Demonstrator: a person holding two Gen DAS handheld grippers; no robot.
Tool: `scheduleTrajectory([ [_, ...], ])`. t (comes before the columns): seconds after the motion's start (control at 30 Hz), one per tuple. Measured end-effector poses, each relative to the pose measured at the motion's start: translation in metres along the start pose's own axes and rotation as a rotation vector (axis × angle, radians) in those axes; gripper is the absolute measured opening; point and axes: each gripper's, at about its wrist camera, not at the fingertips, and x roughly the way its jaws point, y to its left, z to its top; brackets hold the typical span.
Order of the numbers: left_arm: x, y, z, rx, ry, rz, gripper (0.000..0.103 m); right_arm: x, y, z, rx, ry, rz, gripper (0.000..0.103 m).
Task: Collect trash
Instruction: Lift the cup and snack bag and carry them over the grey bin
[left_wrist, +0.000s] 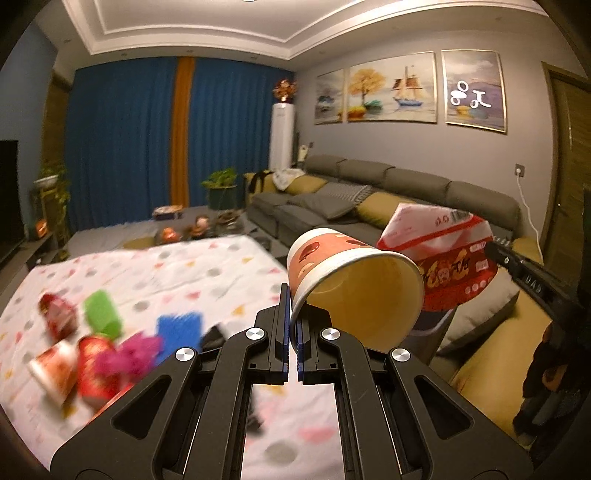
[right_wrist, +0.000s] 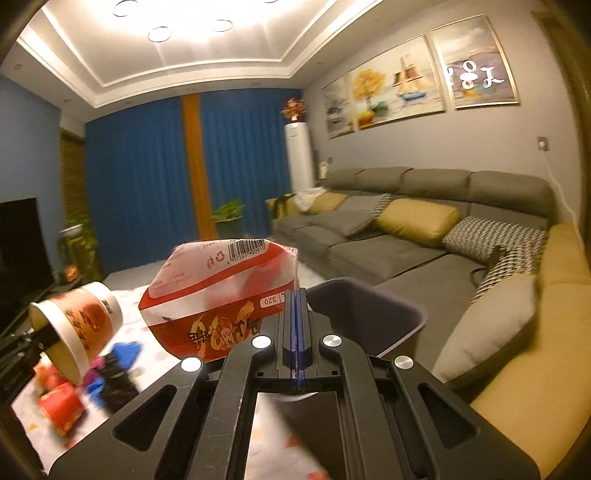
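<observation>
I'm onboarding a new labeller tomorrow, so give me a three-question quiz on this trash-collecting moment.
1. True or false: the left gripper pinches the paper cup by its rim.
2. Which item does the right gripper hold? A) a green sponge B) the red and white tissue pack C) a cushion
3. Fill in: the open container just ahead of the right gripper, beside the sofa, is a grey ____.

Key
1. True: the rim sits between the closed fingers, the cup tipped on its side.
2. B
3. Bin.
</observation>
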Motion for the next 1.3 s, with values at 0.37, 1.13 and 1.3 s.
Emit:
scheduleTrajectory([
  [0.37,0.089,-0.056,0.016,-0.005,0.041,-0.103,0.002,0.042,-0.047,-0.002,0.006,0.025,-0.149,0.001],
  [1.13,0.167,-0.074,-0.006,-0.017,0.17,-0.152,0.002,0.083,-0.054,-0.011,-0.003,0.089,-0.174,0.001],
  [1.3,0.175,-0.075,-0.01,-0.021,0.188,-0.161,0.002,0.088,-0.055,-0.015,-0.009,0.106,-0.164,0.001],
])
